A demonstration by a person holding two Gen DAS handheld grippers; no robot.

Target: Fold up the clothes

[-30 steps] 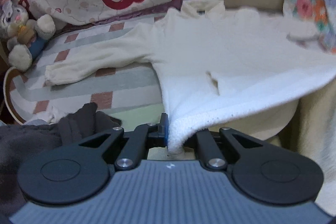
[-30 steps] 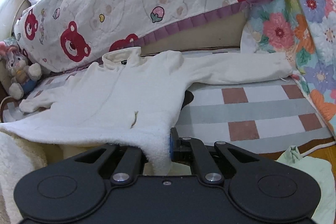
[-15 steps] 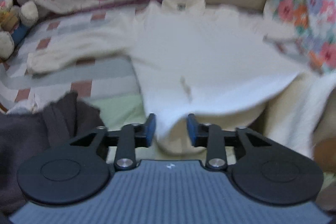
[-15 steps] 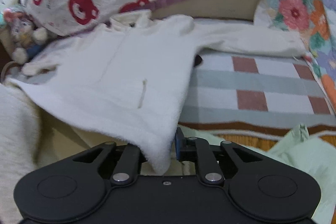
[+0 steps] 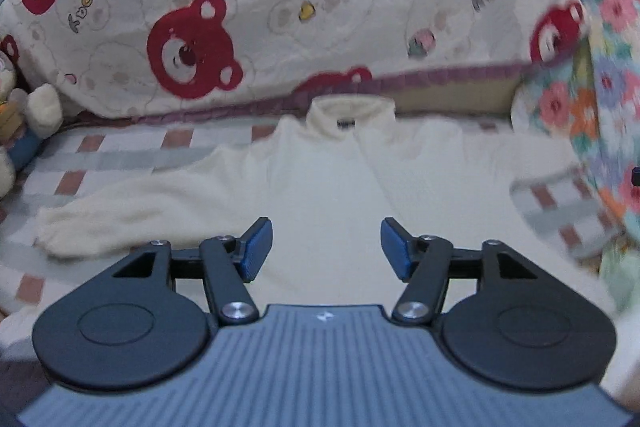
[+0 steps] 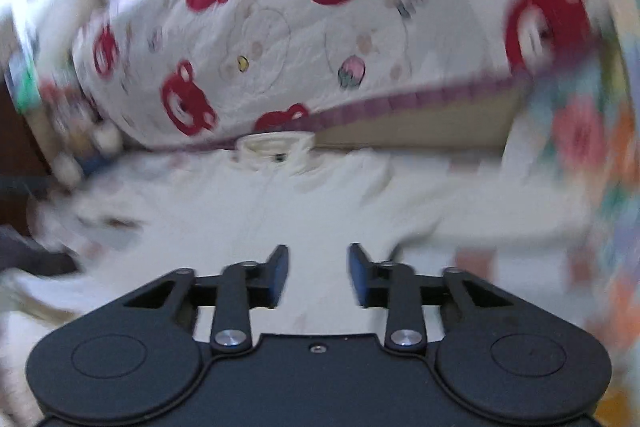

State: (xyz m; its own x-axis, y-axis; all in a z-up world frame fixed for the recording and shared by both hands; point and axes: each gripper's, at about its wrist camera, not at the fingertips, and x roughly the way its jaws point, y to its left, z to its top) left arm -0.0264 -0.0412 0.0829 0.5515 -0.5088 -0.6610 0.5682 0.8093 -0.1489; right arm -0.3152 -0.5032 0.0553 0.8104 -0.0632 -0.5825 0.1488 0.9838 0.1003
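Note:
A cream fleece pullover (image 5: 332, 183) lies spread flat on the checked bed cover, collar (image 5: 350, 111) at the far side and its left sleeve (image 5: 120, 215) stretched out toward the left. My left gripper (image 5: 326, 247) hovers over the lower body of the pullover, jaws wide apart with nothing between the blue pads. The right wrist view is motion-blurred; there the same pullover (image 6: 304, 203) fills the middle, and my right gripper (image 6: 319, 273) is open above its lower part, holding nothing.
A quilt with red bears (image 5: 280, 7) is heaped behind the collar. A floral quilt (image 5: 608, 39) stands at the right. A plush toy (image 5: 24, 131) sits at the far left. The checked cover (image 5: 100, 155) shows bare beside the left sleeve.
Both grippers, shut on the pullover's hem a second ago, have opened and let it go. The hem now lies flat, and both cameras have swung up and forward over the garment.

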